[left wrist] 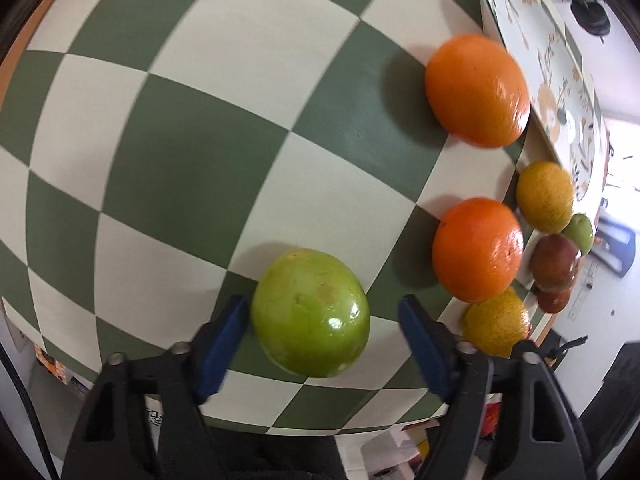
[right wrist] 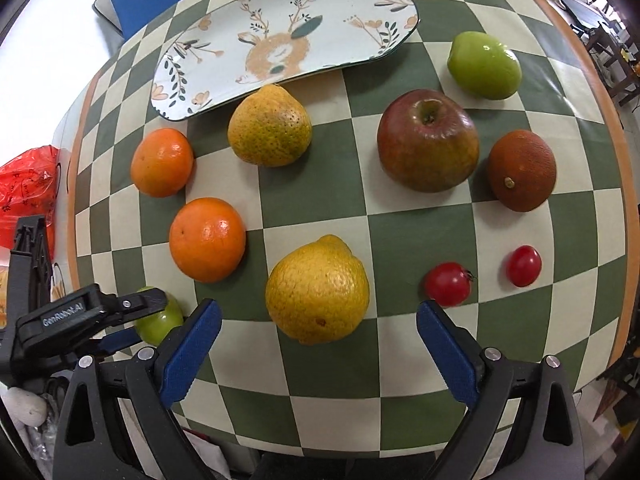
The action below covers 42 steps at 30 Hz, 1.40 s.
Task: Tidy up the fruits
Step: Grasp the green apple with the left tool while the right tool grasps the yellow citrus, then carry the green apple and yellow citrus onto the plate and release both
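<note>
my left tongs (left wrist: 324, 344) are spread wide and grasping nothing, with the green apple (left wrist: 311, 312) sitting right between the blue pads, touching or almost touching the left one and with a clear gap to the right one, so i judge a plain squeeze is the next move. my right tongs (right wrist: 318, 348) also hang released and empty, with the big yellow citrus (right wrist: 317, 288) just ahead of the gap. the flowered plate (right wrist: 360, 8) lies far ahead past the other fruit, its long side running crosswise to my right tongs.
</note>
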Each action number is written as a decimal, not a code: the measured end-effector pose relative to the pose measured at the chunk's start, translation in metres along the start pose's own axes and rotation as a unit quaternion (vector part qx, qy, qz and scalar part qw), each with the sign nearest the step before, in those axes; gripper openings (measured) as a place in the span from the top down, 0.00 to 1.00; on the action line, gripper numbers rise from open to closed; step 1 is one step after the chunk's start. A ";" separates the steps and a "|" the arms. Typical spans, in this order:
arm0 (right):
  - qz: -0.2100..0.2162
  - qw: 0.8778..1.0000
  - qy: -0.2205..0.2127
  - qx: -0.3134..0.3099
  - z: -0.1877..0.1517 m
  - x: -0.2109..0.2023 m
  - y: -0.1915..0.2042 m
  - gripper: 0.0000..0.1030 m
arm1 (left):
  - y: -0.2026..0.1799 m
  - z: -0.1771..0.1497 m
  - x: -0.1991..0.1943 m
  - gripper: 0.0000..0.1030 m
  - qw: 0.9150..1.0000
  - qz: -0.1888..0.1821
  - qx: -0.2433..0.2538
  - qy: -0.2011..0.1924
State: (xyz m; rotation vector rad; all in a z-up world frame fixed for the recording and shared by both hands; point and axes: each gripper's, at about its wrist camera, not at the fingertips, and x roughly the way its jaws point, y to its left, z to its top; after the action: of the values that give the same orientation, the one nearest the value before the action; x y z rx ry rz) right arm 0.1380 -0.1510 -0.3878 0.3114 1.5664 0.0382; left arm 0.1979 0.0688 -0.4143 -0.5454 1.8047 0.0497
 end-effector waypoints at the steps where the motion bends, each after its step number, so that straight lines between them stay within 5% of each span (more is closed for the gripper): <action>1: 0.002 1.000 0.004 0.001 0.002 0.005 0.001 0.03 | -0.004 -0.002 0.005 0.41 1.000 0.008 0.007 0.000; 7: 0.004 0.999 0.035 0.006 0.012 0.033 0.008 0.08 | -0.023 -0.012 0.019 0.49 0.998 0.035 0.046 -0.023; 15: -0.023 0.998 0.060 0.005 0.012 0.062 0.018 0.36 | -0.060 -0.031 0.042 0.49 0.989 0.084 0.111 -0.056; 20: -0.029 0.998 0.054 0.002 0.011 0.063 0.024 0.36 | -0.073 -0.034 0.055 0.49 0.987 0.087 0.123 -0.059; 26: -0.008 0.999 0.043 0.017 -0.008 0.053 0.016 0.37 | -0.079 -0.032 0.047 0.49 0.991 0.040 0.116 -0.046; 35: 0.067 0.997 -0.006 0.035 -0.012 -0.008 0.014 0.37 | -0.144 -0.017 -0.032 0.49 0.985 -0.018 0.140 -0.095; 38: 0.082 0.996 -0.034 0.025 0.010 -0.036 0.016 0.37 | -0.160 0.007 -0.072 0.49 0.982 -0.024 0.155 -0.107; 42: 0.092 0.994 -0.060 0.007 0.079 -0.065 0.010 0.37 | -0.186 0.057 -0.102 0.49 0.979 -0.008 0.170 -0.116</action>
State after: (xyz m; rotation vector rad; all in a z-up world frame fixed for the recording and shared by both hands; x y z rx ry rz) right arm 0.2170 -0.1687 -0.3246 0.4610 1.4160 0.1500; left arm 0.3415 -0.0443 -0.2928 -0.2961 1.5385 -0.1964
